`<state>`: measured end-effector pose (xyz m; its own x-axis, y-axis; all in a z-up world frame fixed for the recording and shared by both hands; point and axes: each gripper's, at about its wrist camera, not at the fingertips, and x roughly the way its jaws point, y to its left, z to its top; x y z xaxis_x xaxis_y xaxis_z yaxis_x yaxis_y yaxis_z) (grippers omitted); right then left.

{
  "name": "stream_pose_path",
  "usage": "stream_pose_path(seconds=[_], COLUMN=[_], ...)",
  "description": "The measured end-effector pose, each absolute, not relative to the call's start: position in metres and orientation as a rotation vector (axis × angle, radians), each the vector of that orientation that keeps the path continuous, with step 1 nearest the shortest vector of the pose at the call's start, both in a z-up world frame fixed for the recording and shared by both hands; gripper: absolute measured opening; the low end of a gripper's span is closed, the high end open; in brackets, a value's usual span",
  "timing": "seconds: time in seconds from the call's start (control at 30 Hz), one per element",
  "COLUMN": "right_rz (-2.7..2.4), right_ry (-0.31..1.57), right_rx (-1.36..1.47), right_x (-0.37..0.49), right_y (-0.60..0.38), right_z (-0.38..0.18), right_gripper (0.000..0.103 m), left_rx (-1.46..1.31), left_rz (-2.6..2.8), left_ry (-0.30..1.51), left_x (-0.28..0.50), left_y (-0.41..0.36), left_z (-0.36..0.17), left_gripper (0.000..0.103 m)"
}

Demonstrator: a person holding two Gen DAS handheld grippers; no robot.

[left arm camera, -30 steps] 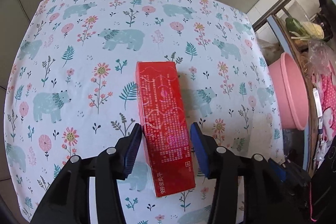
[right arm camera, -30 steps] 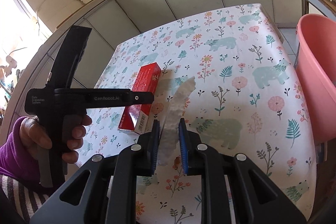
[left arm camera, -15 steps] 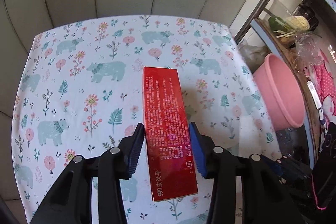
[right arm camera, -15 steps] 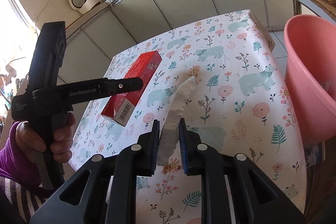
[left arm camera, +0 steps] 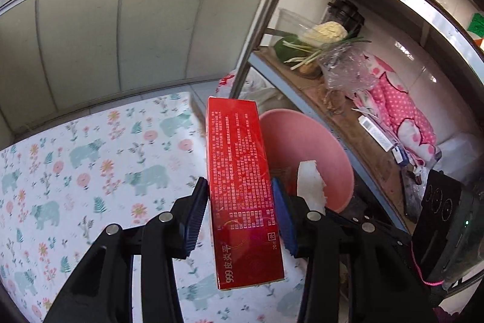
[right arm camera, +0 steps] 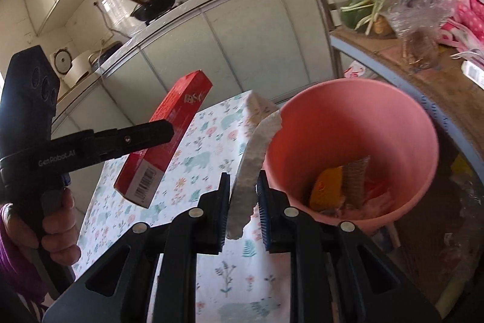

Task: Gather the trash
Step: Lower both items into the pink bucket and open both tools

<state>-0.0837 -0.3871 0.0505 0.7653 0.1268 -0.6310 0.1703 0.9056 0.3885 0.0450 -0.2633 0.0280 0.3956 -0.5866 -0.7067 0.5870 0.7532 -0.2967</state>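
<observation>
My left gripper is shut on a long red carton, which hangs in the air above the table's right edge. The same carton shows in the right wrist view, tilted, with the left gripper clamped on it. My right gripper is shut on a crumpled white strip of paper; the strip also shows beside the carton in the left wrist view. A pink bin stands just beyond both, with trash in its bottom. The pink bin lies behind the carton.
A table with a bear-and-flower cloth spreads to the left. A metal shelf rack with vegetables, plastic wrap and pink cloth stands to the right of the bin. Pale cabinets run behind. A hand grips the left tool.
Both grippers have lifted and swung right, off the table toward the pink bin. The carton and the paper strip left the cloth and now hang in the air.
</observation>
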Motion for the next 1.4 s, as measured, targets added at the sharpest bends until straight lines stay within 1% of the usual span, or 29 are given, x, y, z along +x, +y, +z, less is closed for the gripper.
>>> stream_pose_path(seconds=[0.13,0.33,0.53,0.73,0.8,0.83,0.87,1.07,1.4], right_rz=[-0.116,-0.223,-0.280,-0.296,-0.296,-0.296,-0.296,-0.283,-0.254], right_ry=[0.689,0.689,0.723,0.746,0.751,0.752,0.751,0.748,0.722], right_rx=[0.459,0.482,0.502,0.509,0.513,0.514,0.515,0.513,0.481], right_x=[-0.081,-0.078,-0.073,-0.075,-0.075,-0.076,-0.076,-0.080,-0.096], right_y=[-0.416,-0.447,-0.459,-0.467,-0.468,-0.468,-0.467,-0.462,-0.433], right_z=[0.047,0.035,0.026,0.019,0.018,0.018,0.019,0.022,0.041], right_gripper=[0.019,0.019,0.019,0.020,0.025,0.032,0.037,0.037,0.037], left_rx=[0.033,0.018,-0.001,-0.019,-0.019,-0.019,-0.018,-0.005,0.012], left_rz=[-0.807,-0.875,-0.900,-0.902,-0.901,-0.900,-0.899,-0.905,-0.893], left_ry=[0.870,0.894,0.921,0.930,0.927,0.925,0.925,0.915,0.844], left_x=[0.045,0.051,0.063,0.070,0.071,0.071,0.070,0.066,0.045], left_y=[-0.305,-0.357,-0.385,-0.386,-0.383,-0.382,-0.381,-0.373,-0.347], left_z=[0.025,0.007,-0.005,-0.007,-0.007,-0.006,-0.006,-0.003,0.017], left_gripper=[0.043,0.043,0.044,0.045,0.045,0.045,0.045,0.045,0.045])
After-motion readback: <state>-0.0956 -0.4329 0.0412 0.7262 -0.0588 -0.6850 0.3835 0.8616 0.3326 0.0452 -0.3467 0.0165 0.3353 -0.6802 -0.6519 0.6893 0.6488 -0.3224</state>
